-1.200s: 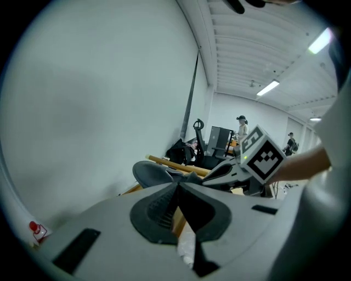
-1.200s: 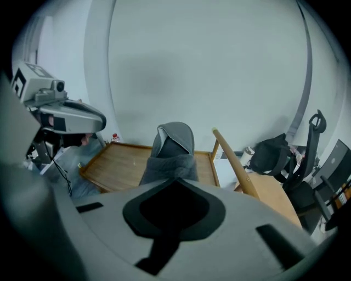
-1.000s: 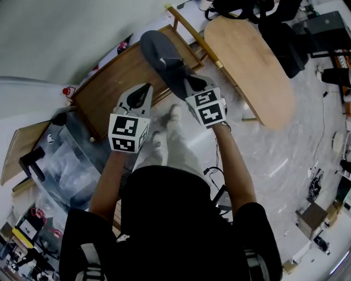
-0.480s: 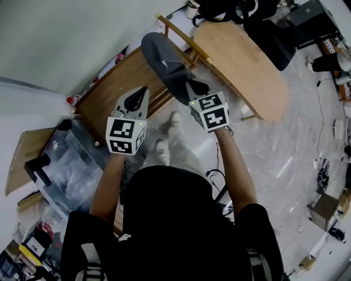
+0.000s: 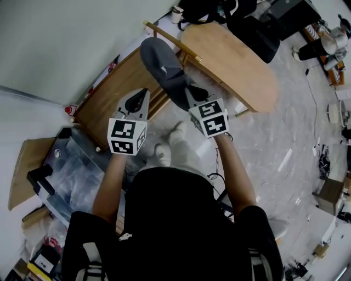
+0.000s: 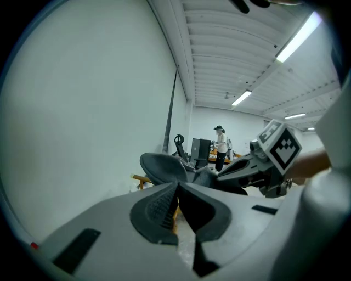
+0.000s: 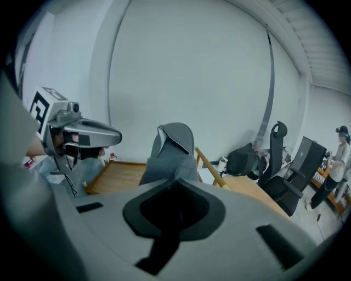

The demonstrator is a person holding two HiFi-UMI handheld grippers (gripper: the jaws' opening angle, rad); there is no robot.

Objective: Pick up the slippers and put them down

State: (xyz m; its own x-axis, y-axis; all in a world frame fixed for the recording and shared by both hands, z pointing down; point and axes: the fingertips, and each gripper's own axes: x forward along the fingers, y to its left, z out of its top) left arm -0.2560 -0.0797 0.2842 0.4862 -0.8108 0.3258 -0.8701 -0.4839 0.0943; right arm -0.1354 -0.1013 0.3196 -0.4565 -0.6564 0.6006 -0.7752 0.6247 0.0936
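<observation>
A grey slipper [image 5: 163,66] hangs in the air above a low wooden table [image 5: 112,93], held at its heel end. My right gripper [image 5: 188,93] is shut on it; in the right gripper view the slipper [image 7: 173,151] rises straight out of the closed jaws of the right gripper [image 7: 175,184]. My left gripper [image 5: 142,96] is beside it on the left, jaws together and empty. In the left gripper view its fingers meet at the left gripper tip [image 6: 178,185], with the slipper [image 6: 163,166] and the right gripper [image 6: 241,169] just beyond. No second slipper is in view.
An oval wooden tabletop [image 5: 233,60] lies to the right, with a black office chair [image 5: 249,24] and a cup [image 5: 176,12] behind it. A clear plastic box [image 5: 79,170] sits at the left. My own shoes [image 5: 164,148] stand on the marbled floor. A person [image 6: 221,145] stands far off.
Both grippers have risen and moved a little forward, the right one carrying the slipper with it. Neither gripper's jaws have changed.
</observation>
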